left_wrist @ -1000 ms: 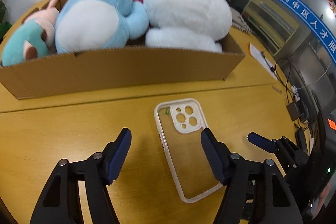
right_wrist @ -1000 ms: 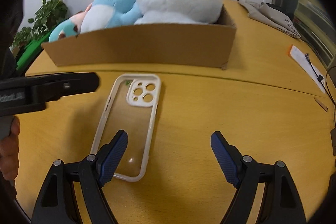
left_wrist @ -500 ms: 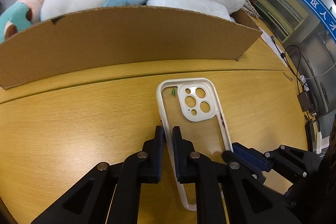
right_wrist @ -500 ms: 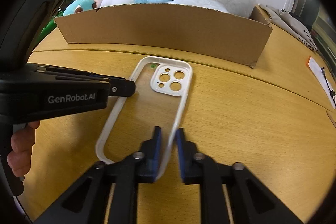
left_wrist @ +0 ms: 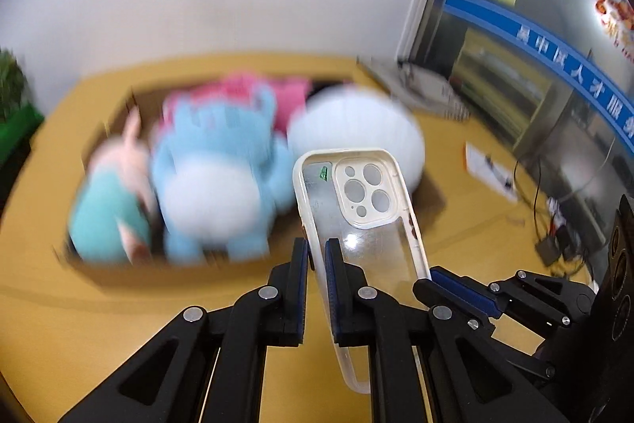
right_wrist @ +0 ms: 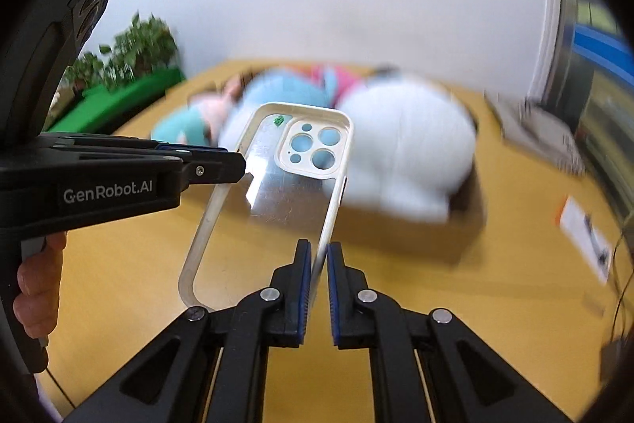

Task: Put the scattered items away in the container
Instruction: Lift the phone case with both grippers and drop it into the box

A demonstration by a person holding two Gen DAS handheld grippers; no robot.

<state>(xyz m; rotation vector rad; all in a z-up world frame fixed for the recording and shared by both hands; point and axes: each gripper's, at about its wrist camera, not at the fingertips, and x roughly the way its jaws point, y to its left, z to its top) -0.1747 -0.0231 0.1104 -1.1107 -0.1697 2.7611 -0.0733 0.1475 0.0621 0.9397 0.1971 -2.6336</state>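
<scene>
A clear phone case (left_wrist: 368,224) with a cream rim is held in the air above the yellow table. My left gripper (left_wrist: 316,252) is shut on its left rim. My right gripper (right_wrist: 318,256) is shut on its right rim; it also shows in the left wrist view (left_wrist: 436,278). The case (right_wrist: 277,193) hangs in front of the cardboard box (left_wrist: 130,270), which holds a blue plush (left_wrist: 222,177), a white plush (left_wrist: 356,129) and a teal and pink plush (left_wrist: 115,193). The background is blurred by motion.
The yellow table (right_wrist: 436,296) carries papers (left_wrist: 489,171) and cables (left_wrist: 554,236) at the right. A green plant (right_wrist: 126,50) stands at the far left. A grey cloth (right_wrist: 535,129) lies behind the box at the right.
Both grippers, shut on the case's two long rims, have lifted it off the table. The box now appears farther away and lower in both views.
</scene>
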